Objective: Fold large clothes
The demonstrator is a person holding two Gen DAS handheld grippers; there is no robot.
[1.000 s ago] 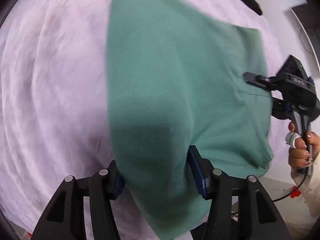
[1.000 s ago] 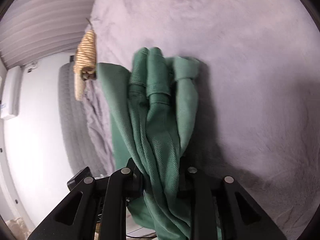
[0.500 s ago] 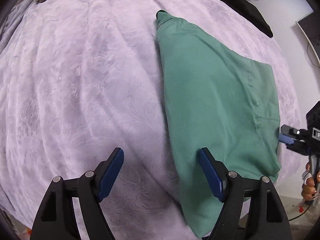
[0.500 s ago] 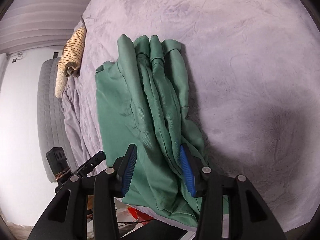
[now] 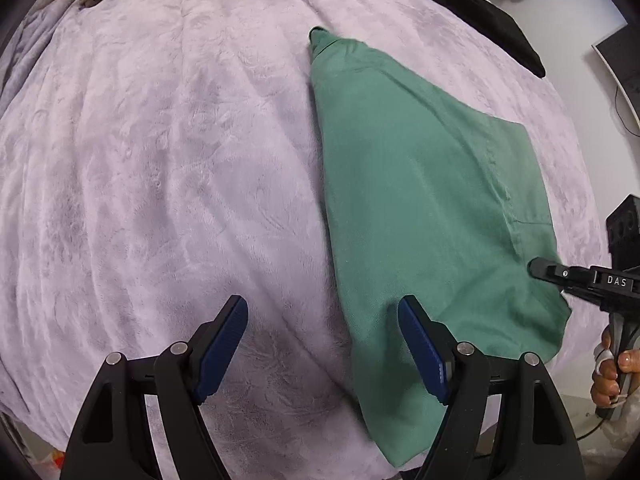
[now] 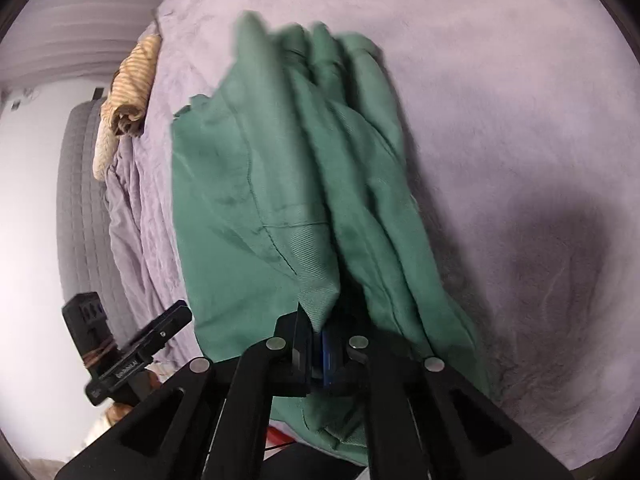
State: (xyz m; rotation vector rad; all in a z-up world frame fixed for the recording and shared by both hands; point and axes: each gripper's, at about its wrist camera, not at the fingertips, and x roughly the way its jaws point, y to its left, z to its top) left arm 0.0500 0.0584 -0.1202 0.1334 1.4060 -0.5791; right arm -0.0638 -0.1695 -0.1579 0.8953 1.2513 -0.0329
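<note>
Green garment [image 5: 424, 200]: large, heavy twill, lying on lilac plush bed cover [image 5: 160, 168], toward the bed's right side, lower hem overhanging the near edge. Seen from the left wrist as one flat, smooth panel tapering to a point toward the far edge; seen from the right wrist with several long pleated layers bunched along one side.
Left hand-held gripper [image 5: 322, 344]: fingers spread wide, holding nothing, poised over the garment's left edge near the near edge of the bed.
Right hand-held gripper [image 6: 316, 354]: fingers pinched tight on a fabric corner by the near edge.
Step in hand, as judged: lengthwise fold laid down, right corner taken up for the following fold.
Next move calls for: left grasp on the matching near corner, both corners carried together toward the far end, bunched layers kept aligned.
Also present: striped tan cloth [image 6: 128, 80] at a far corner; black clothing [image 5: 476, 12] at the far right edge.
</note>
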